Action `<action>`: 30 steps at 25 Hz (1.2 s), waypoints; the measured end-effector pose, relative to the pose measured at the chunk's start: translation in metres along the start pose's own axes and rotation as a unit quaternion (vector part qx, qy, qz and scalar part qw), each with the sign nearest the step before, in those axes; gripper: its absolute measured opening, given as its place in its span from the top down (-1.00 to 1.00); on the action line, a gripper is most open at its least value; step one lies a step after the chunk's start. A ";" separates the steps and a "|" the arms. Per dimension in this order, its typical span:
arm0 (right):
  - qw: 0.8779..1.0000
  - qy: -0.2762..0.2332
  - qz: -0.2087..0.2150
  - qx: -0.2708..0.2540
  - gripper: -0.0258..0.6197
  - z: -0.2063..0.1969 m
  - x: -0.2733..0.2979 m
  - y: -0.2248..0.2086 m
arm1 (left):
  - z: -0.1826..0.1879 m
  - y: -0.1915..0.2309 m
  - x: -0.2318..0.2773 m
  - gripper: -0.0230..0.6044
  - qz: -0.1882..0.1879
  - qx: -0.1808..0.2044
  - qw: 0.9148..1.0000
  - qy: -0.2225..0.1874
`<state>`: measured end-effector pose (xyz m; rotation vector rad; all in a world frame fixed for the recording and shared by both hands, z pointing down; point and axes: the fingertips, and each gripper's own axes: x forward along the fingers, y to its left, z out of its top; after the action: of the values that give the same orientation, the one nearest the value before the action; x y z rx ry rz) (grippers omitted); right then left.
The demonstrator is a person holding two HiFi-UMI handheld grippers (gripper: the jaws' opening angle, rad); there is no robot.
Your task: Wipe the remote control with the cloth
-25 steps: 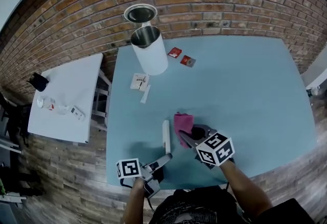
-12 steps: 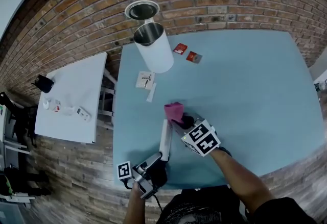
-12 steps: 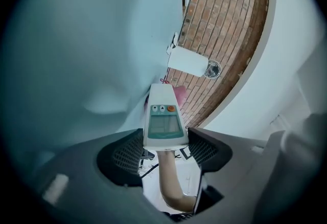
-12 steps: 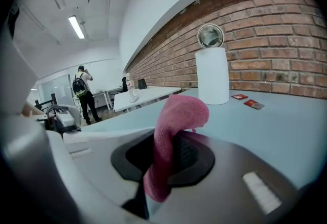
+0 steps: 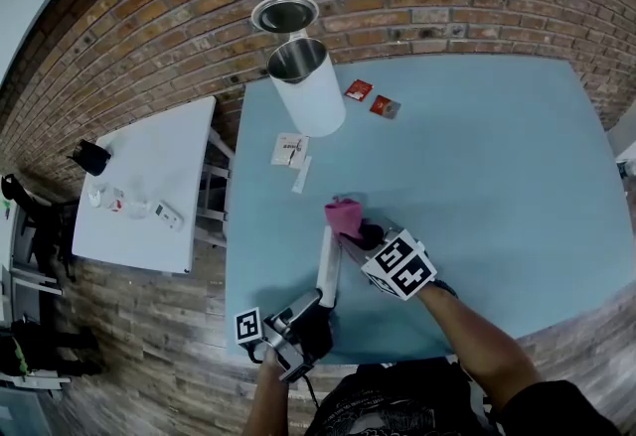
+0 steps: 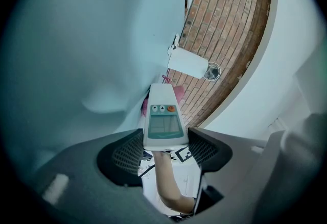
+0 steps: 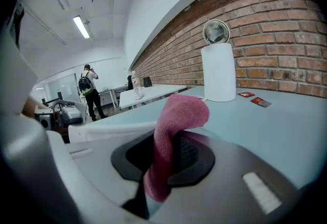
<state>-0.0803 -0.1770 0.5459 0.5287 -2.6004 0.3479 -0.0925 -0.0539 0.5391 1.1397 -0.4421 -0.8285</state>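
**Remote in the left tongs, cloth in the right**

The left tongs point(image 6: 164, 144) stand wide and hold the remote control point(image 6: 163, 122). Their two black pads press on the long edges of its near end. The remote's small screen and its row of buttons face the camera. The rest of the remote juts forward from these tongs over the blue worktop point(image 5: 497, 176).

The right tongs point(image 7: 171, 152) are closed narrow on the pink cloth point(image 7: 176, 131). The cloth rises out from between the jaws and folds over at the top. In the head view it sits at the far tip of the remote, just ahead of the right tongs. It is close enough to seem to touch the remote, but I cannot tell whether it does.

Well beyond both pairs of tongs, near the brick wall, stands a tall white canister point(image 5: 310, 96). Its round lid point(image 5: 284, 15) is tipped open above the mouth. The inside shows a shiny metal wall, and what it holds I cannot tell.

Just right of the canister, two small red packets point(image 5: 371, 97) lie flat on the worktop. Between the canister and the cloth lie a paper card point(image 5: 289, 149) and a thin white strip point(image 5: 301, 174).

Off to the left of the left tongs is a separate white worktop point(image 5: 179, 141). It carries a black object point(image 5: 91, 156) and a few small items too small to make out. In the right gripper view a person point(image 7: 87, 88) with a backpack stands far off in the room.
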 end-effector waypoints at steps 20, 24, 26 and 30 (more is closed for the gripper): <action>0.999 -0.027 0.030 0.031 0.71 -0.014 -0.042 0.068 | -0.005 0.003 0.007 0.03 -0.008 -0.003 1.000 0.016; 0.998 -0.038 0.031 0.040 0.72 -0.011 -0.051 0.082 | -0.006 0.003 0.008 0.03 -0.010 -0.007 1.000 0.019; 0.998 -0.043 0.031 0.043 0.72 -0.010 -0.056 0.089 | -0.007 0.003 0.007 0.03 -0.011 -0.008 1.000 0.023; 0.997 -0.050 0.026 0.048 0.72 -0.008 -0.064 0.099 | -0.008 0.003 0.007 0.03 -0.013 -0.011 1.000 0.027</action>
<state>-0.0666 -0.0665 0.5075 0.5234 -2.7084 0.4784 -0.0819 -0.0535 0.5378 1.1467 -0.3739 -0.8223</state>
